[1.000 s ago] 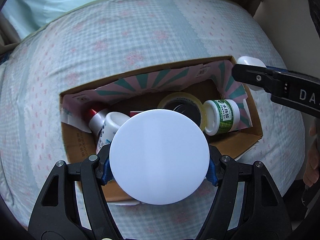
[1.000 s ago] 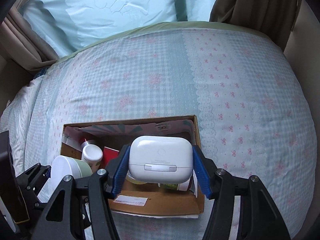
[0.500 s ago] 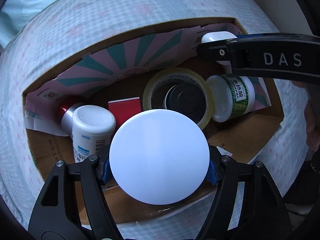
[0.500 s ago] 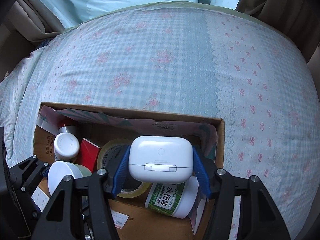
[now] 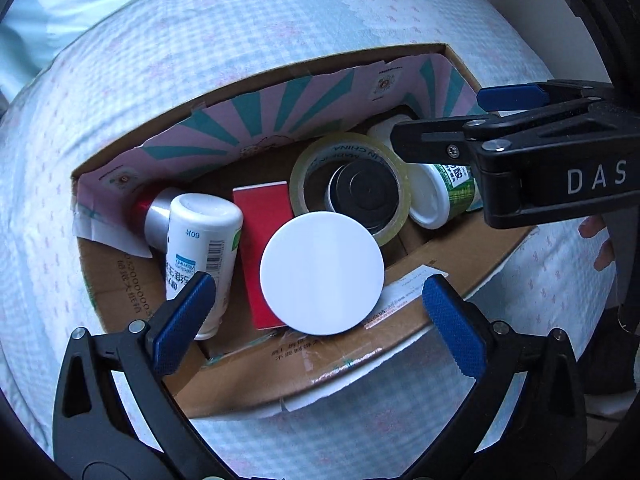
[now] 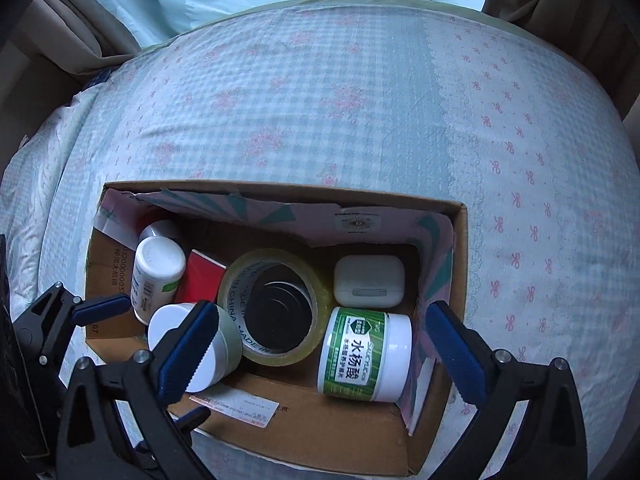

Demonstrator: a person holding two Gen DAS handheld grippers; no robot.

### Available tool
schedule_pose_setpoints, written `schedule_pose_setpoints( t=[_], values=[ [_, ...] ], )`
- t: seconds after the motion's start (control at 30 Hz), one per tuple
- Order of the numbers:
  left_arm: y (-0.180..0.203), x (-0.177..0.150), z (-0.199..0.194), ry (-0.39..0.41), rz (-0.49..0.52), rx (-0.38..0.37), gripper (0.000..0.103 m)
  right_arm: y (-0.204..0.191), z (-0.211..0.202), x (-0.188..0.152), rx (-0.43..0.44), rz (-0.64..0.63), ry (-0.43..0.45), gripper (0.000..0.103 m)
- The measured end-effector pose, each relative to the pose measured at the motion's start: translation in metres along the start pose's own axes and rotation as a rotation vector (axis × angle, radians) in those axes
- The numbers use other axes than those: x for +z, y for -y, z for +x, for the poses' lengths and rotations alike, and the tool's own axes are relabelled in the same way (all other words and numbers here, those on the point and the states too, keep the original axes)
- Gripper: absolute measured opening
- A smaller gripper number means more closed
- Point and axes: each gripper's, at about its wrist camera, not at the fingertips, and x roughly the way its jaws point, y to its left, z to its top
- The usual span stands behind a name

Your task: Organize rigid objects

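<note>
- White-lidded jar (image 5: pixel 322 273): sits in the cardboard box (image 5: pixel 404 352) dead ahead between my left pads, clear of both. Flat round lid faces me; right wrist view shows a pale green body under it (image 6: pixel 224 336). Looks stiff and smooth, probably slippery at the lid edge. I judge the best hold is across the lid's rim or the body just below it.
- Left gripper (image 5: pixel 320 316): jaws spread wide, holding nothing. Neither pad touches the jar; the left pad overlaps the white pill bottle (image 5: pixel 200 240) in view, contact unclear.
- Earbud case (image 6: pixel 369 286): lies in the box's far right corner, ahead of my right jaws and beyond their tips. Hard glossy shell, light by the look, rounded corners. Likely to slide under a loose pinch; grip its two short ends.
- Right gripper (image 6: pixel 316 344): jaws wide open, empty, poised over the box's near edge.
- Between the right pads: tape roll (image 6: pixel 276 308) with a dark tin inside, and a green-labelled jar (image 6: pixel 362 356) on its side, just this side of the case.
- Red flat box (image 5: pixel 264 248) stands between pill bottle and tape roll.
- Box rests on soft checked bedding (image 6: pixel 320 100); expect it to shift if nudged.
</note>
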Motion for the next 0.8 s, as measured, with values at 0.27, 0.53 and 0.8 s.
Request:
schedule_pose_setpoints(
  t=[0.27,0.53,0.8],
  values=[
    [0.008,-0.007,-0.032,0.012,-0.024,0.054,0.103,0.005,-0.029,-0.009,0.0,0.029,0.038,0.103],
    [0.031,-0.009,-0.132,0.155,-0.129,0.111,0.103,0.003,-0.129,-0.024,-0.017,0.002,0.146,0.103],
    [0.075,-0.026,-0.286,0.37,-0.194,0.167,0.103,0.0,-0.296,-0.066,-0.078,0.028,0.353,0.103]
  ],
)
